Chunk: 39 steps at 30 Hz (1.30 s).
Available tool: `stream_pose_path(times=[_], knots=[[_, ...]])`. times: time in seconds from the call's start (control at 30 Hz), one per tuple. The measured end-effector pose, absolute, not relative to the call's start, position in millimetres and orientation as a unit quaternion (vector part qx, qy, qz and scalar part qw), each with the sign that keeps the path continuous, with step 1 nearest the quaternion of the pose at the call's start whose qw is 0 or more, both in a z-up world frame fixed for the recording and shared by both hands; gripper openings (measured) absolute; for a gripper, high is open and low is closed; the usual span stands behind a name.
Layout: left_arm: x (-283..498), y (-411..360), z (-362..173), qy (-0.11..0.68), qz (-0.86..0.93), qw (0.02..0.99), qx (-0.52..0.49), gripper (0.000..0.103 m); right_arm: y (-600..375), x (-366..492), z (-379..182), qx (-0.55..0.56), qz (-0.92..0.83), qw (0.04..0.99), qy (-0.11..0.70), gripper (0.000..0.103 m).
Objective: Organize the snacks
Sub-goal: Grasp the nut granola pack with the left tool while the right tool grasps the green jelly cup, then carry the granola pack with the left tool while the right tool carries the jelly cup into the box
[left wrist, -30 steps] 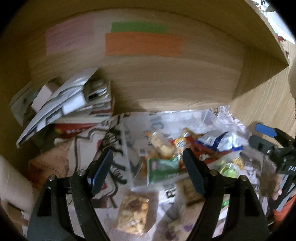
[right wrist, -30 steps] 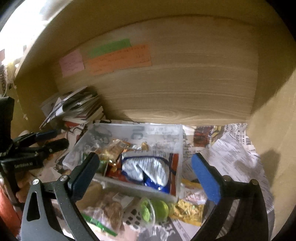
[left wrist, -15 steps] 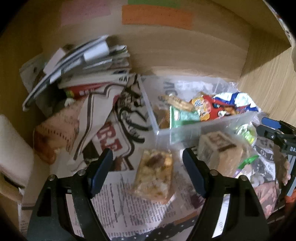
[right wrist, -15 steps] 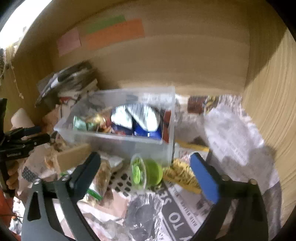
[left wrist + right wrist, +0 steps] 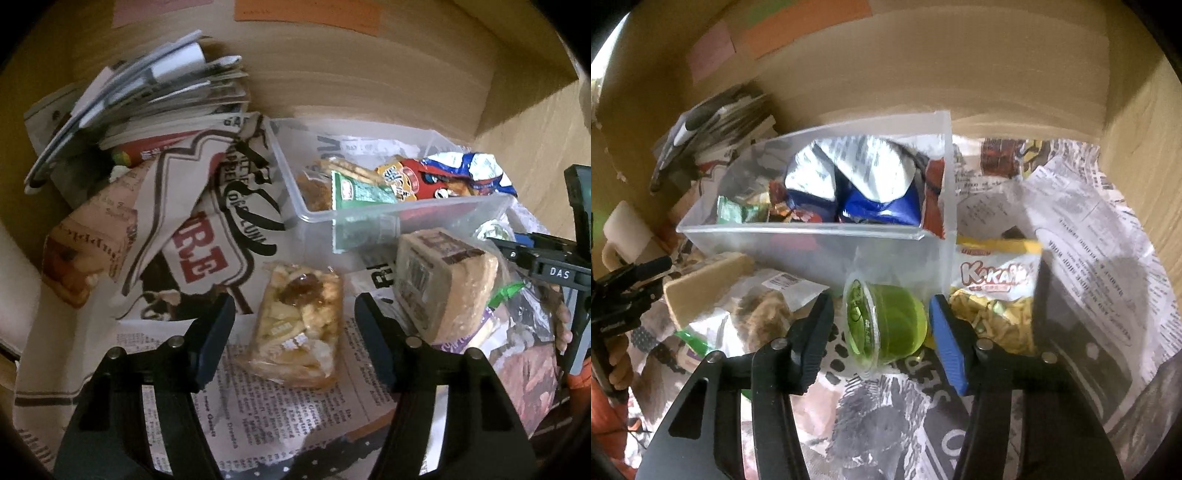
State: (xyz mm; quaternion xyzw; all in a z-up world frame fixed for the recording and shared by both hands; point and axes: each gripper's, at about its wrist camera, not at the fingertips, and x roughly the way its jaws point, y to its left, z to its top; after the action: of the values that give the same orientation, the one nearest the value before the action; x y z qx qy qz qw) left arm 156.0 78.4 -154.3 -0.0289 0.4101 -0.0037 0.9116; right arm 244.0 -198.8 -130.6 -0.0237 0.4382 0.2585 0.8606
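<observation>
Your left hand-held gripper [image 5: 293, 332] gapes wide around the wrapped pastry [image 5: 298, 325] at lower centre, touching nothing. Your right hand-held gripper [image 5: 881, 330] brackets the green jelly cup [image 5: 886, 325] at frame centre, jaws narrowed, just below the clear snack bin [image 5: 827, 236].

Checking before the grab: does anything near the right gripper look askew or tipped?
Yes. The green jelly cup lies on its side on the newspaper, lid facing left, between the open right gripper's fingers, just outside the bin.
</observation>
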Motion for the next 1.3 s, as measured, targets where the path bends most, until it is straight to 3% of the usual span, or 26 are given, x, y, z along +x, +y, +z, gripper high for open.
stream_pose_path(times=[0.13,0.2,0.23,0.53,1.3], knots=[[164.7,77.7,-164.0,0.424,-0.004,0.905,-0.030,0.067,-193.1,242.6,-139.6,-0.041,0.253,0.857,0.448,0.044],[167.9,78.2,-169.9,0.434,-0.008,0.900,-0.033,0.049,-194.8,241.1,-138.5,-0.036,0.258,0.856,0.447,0.044],[169.2,78.6,-172.2,0.439,-0.011,0.898,-0.035,0.046,-195.9,240.5,-138.3,-0.033,0.259,0.856,0.447,0.043],[155.1,84.0,-163.9,0.425,-0.004,0.904,-0.055,0.045,-204.0,225.0,-125.7,-0.027,0.256,0.869,0.422,0.042],[165.5,74.8,-74.6,0.311,-0.015,0.949,-0.052,0.045,-178.1,212.0,-34.8,-0.023,0.293,0.911,0.289,0.042]])
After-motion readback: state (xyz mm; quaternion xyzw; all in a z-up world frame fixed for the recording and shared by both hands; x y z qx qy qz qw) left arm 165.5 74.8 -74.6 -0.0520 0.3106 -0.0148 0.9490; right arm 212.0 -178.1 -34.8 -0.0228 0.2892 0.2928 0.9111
